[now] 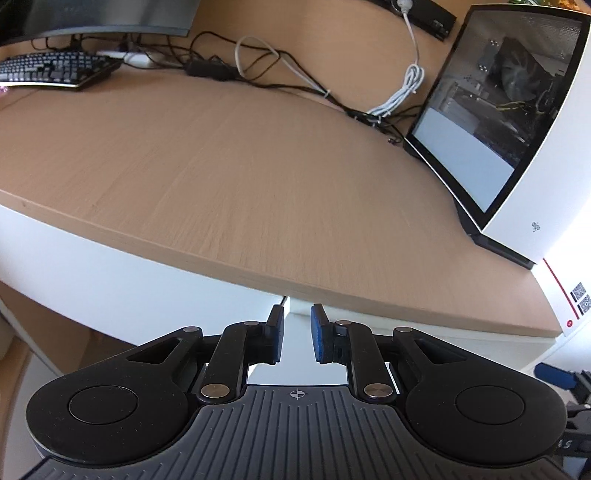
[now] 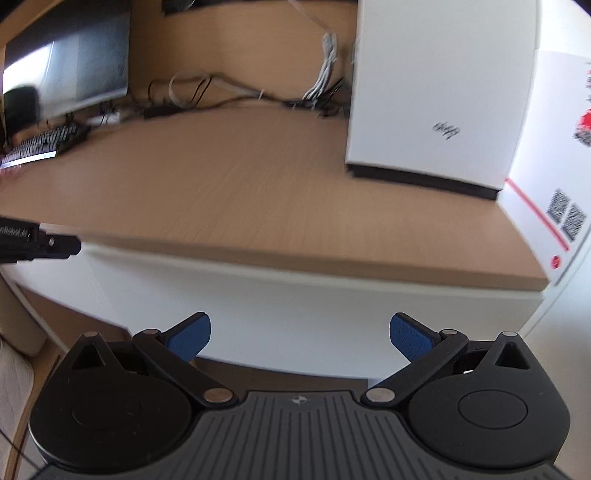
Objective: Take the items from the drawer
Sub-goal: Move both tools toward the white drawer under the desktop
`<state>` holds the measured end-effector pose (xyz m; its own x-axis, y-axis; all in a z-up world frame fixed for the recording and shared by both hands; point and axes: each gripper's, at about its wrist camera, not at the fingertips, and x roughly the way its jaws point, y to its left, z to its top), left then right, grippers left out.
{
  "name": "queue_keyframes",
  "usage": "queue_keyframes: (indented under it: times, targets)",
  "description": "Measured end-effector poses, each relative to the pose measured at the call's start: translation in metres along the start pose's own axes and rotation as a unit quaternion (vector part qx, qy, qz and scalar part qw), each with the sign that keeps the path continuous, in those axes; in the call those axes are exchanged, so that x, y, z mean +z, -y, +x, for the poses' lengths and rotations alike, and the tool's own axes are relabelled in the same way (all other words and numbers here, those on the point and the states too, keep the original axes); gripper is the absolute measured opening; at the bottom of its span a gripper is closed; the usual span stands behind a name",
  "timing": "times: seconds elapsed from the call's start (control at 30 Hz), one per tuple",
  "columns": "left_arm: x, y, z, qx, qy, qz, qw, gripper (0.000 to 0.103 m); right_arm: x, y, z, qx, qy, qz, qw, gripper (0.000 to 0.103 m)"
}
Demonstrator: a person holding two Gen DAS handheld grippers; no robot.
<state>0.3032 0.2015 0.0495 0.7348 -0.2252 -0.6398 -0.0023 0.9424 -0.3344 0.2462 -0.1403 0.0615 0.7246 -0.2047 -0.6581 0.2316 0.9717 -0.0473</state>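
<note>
Hovering at the front edge of a wooden desk point(image 1: 229, 177), the left gripper point(image 1: 297, 334) had its blue-padded fingers point(image 1: 317, 338) drawn near each other with a narrow gap between them, and nothing was gripped. Its tips pointed at the white panel under the desktop, where a thin vertical seam showed just ahead of them. The white drawer front point(image 2: 280, 314) lay directly before the right gripper point(image 2: 300, 338), whose jaws stood wide apart and empty; no drawer interior or contents could be seen in either view.

The left wrist view alone gave a sharp look at the back of the desk: a black keyboard point(image 1: 55, 70) under a dark monitor point(image 1: 110, 16), a tangle of black and white cables point(image 1: 295, 74), and the glass side panel of a white computer case point(image 1: 498, 110) with a fan and wiring visible inside. The right wrist view, blurred, showed the same computer case from its plain white front, beside a white box point(image 2: 554, 166) printed with a red stripe and two QR codes. Only that view caught the black tip of the left gripper point(image 2: 40, 242) at the far left, level with the desk edge.
</note>
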Motion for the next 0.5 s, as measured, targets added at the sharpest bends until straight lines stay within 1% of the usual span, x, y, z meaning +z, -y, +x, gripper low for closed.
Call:
queue_keyframes:
  times: [0.13, 0.27, 0.33, 0.4, 0.5]
  targets:
    - [0.002, -0.003, 0.005, -0.003, -0.007, -0.008, 0.9999, 0.017, 0.004, -0.013, -0.001, -0.01, -0.014, 0.018, 1.0, 0.103]
    - [0.002, -0.004, 0.008, 0.0, -0.008, -0.004, 1.0, 0.017, 0.007, -0.018, -0.001, -0.014, -0.009, 0.022, 1.0, 0.103]
    - [0.003, -0.005, 0.009, 0.0, -0.005, -0.007, 1.0, 0.017, 0.006, -0.021, 0.001, -0.008, -0.003, 0.014, 1.0, 0.103]
    - [0.003, -0.008, 0.009, -0.01, 0.001, -0.017, 0.9998, 0.017, 0.005, -0.025, 0.003, -0.001, -0.001, -0.007, 1.0, 0.103]
    - [0.001, -0.008, 0.01, -0.028, 0.007, 0.0, 0.9996, 0.018, 0.002, -0.032, 0.0, 0.007, 0.022, -0.039, 0.999, 0.103]
